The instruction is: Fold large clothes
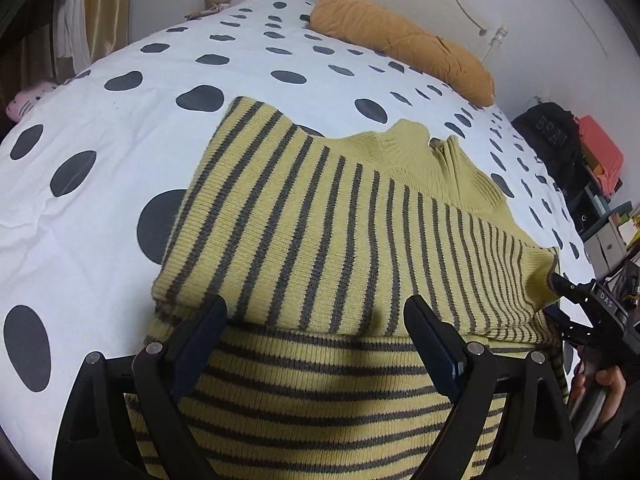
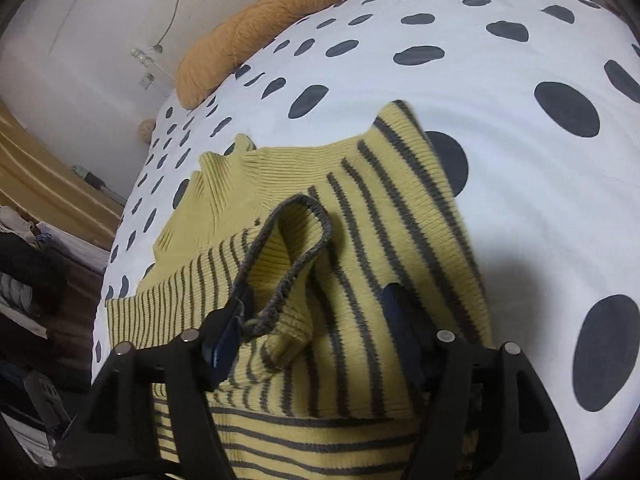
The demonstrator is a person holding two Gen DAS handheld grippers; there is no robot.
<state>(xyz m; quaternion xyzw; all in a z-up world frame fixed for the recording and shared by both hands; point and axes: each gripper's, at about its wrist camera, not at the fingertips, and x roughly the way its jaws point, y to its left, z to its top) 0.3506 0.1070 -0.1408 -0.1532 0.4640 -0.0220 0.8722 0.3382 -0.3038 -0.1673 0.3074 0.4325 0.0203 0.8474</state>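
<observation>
A yellow sweater with grey stripes [image 1: 320, 220] lies on the bed, its sleeves folded across the body and its plain collar away from me. My left gripper [image 1: 316, 320] is open and empty, hovering over the sweater's lower part. My right gripper [image 2: 320, 308] is open just above the sweater [image 2: 380, 240]; a grey-edged sleeve cuff [image 2: 296, 240] rests against its left finger [image 2: 228, 336] and is not clamped. The right gripper also shows in the left wrist view [image 1: 576, 300] at the sweater's right edge.
The bed has a white cover with dark spots [image 1: 120, 128]. An orange bolster pillow [image 1: 400, 40] lies by the wall. Shelves with clothes and boxes [image 1: 592, 168] stand to the right of the bed. A pink plush [image 1: 24, 104] sits at the left edge.
</observation>
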